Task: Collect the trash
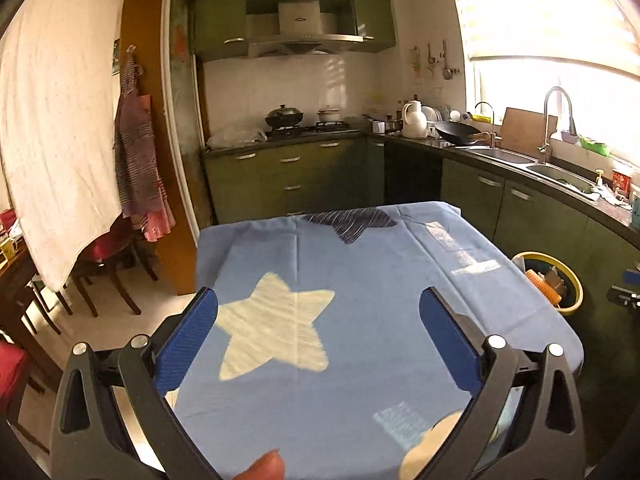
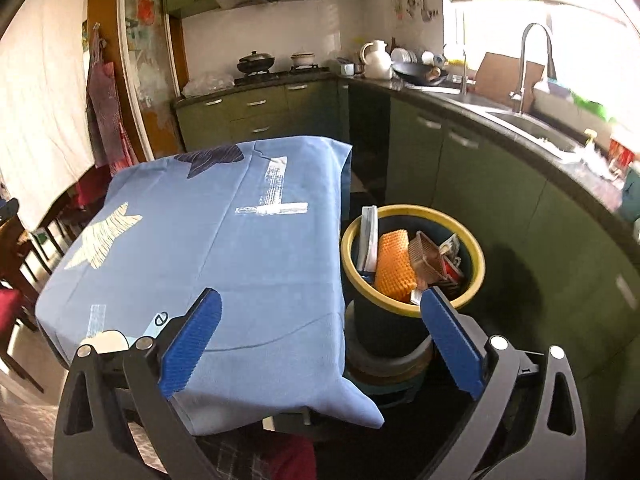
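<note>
over a blue star-print tablecloth [image 1: 360, 280] in a green kitchen, both jaws wide, full bin [image 2: 412, 256] beside

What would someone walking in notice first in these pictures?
The blue tablecloth with a pale star fills the middle, draped over the table. Right of it stands a yellow-rimmed trash bin, already holding an orange mesh piece and wrappers. Both hand-held grippers, left and right, are open and empty.
</note>
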Available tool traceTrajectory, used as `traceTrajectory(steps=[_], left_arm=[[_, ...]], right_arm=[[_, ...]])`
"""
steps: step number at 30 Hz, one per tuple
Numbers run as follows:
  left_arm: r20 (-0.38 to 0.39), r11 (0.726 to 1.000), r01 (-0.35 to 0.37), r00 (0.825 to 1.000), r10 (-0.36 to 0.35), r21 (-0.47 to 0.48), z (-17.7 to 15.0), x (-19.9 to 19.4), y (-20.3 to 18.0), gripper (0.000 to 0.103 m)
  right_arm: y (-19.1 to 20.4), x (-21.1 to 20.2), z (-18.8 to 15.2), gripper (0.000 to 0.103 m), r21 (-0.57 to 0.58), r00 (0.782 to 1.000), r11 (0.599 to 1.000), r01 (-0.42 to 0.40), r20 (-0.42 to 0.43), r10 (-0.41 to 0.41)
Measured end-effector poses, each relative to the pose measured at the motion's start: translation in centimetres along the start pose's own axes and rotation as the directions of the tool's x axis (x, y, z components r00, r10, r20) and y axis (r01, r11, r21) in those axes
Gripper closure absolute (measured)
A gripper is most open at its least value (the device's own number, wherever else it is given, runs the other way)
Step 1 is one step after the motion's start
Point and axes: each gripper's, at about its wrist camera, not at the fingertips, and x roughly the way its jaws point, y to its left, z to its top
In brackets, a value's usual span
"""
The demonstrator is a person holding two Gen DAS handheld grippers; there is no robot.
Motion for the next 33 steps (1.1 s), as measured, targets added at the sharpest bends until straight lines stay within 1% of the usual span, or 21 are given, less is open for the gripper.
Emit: traceTrajectory(steps=[2, 7, 10, 16, 21, 27, 33], left_arm=[[0.006, 1.0, 0.005, 1.0, -0.005, -0.016, -0.7, -0.6, 0.9, 0.007], [0.013, 0.999, 0.038, 0.999, -0.038, -0.037, -1.8, -1.8, 1.5, 0.007], [0.022, 0.998, 0.054, 0.998, -0.053, -0.036, -2.4, -2.8, 1.6, 0.007], [0.041, 0.998, 0.052, 0.998, -0.05, -0.037, -2.8, -3.8, 2.1, 0.007], [0.063, 0.998, 0.049, 0.997, -0.047, -0.042, -2.9, -4.4, 2.3, 0.007], [0.069, 0.998, 0.054, 0.996, -0.052, -0.04, -3.0, -4.7, 2.2, 0.007], [0.069, 0.996, 0.065, 0.996, -0.06, -0.068, -3.0, -4.6, 2.6, 0.007]], right_arm=[[0.5, -0.8, -0.3, 0.005, -0.007, 1.0, 1.0, 0.017, 0.008, -0.017], [1.5, -3.3, -0.9, 0.005, -0.02, 0.998, 0.999, 0.047, 0.035, -0.046], [2.2, -4.7, -1.3, 0.005, -0.027, 0.998, 0.999, 0.047, 0.051, -0.046], [2.5, -6.6, -1.6, 0.005, -0.014, 0.996, 0.999, 0.035, 0.085, -0.034], [2.8, -7.3, -1.4, 0.005, -0.017, 0.995, 0.999, 0.027, 0.101, -0.026], [3.2, -7.6, -1.1, 0.005, -0.024, 0.994, 1.0, 0.017, 0.11, -0.014], [3.6, -7.9, -1.1, 0.005, -0.035, 0.994, 0.999, 0.012, 0.114, -0.008]])
